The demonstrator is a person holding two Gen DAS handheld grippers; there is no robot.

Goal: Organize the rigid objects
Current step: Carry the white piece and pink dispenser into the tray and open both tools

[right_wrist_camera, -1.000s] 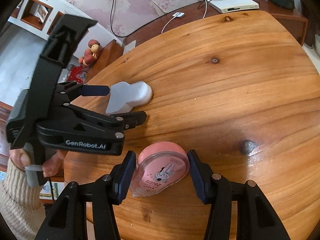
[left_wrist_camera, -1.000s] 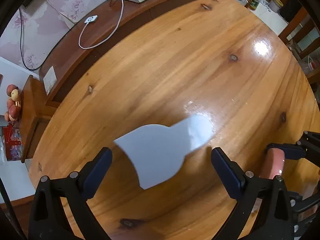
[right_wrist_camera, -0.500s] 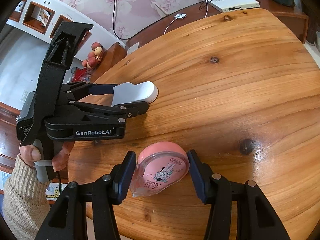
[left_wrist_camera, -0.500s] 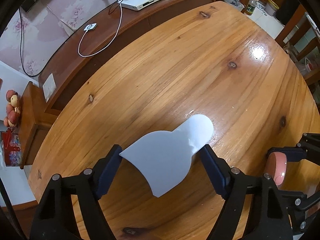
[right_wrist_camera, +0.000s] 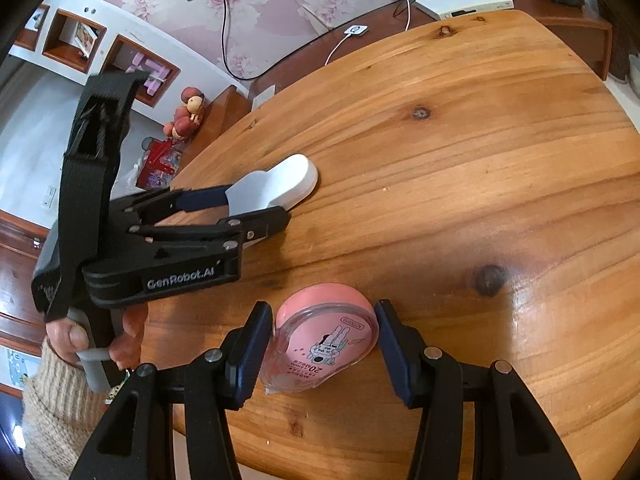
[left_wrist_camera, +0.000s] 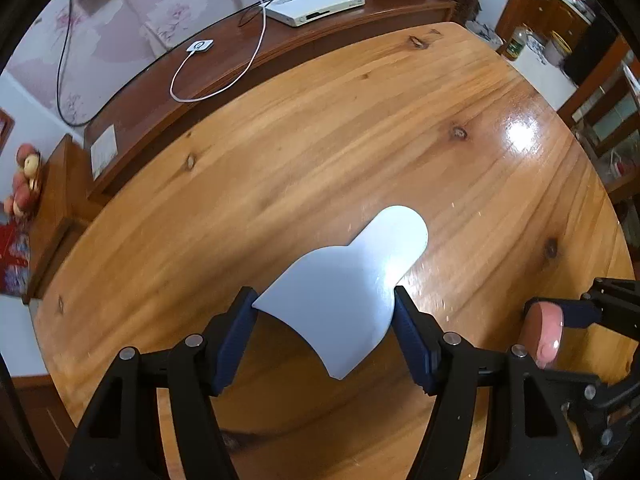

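Observation:
A flat white bottle-shaped object (left_wrist_camera: 348,292) lies on the round wooden table (left_wrist_camera: 360,140). My left gripper (left_wrist_camera: 324,312) is shut on its wide end, both blue pads touching its sides; it also shows in the right wrist view (right_wrist_camera: 272,188). A pink tape dispenser (right_wrist_camera: 324,340) with a rabbit label sits between the fingers of my right gripper (right_wrist_camera: 324,336), whose pads press both its sides. In the left wrist view the dispenser (left_wrist_camera: 544,336) shows at the right, held in the right gripper.
A dark wooden sideboard (left_wrist_camera: 224,64) behind the table carries a white set-top box (left_wrist_camera: 316,10) and a white charger cable (left_wrist_camera: 224,60). Toy fruit (right_wrist_camera: 186,118) sits on a low stand to the left. The table edge (right_wrist_camera: 192,168) runs close beside the left gripper.
My left gripper has closed from wide open onto the white object and moved forward with it. The right gripper has stayed on the pink dispenser.

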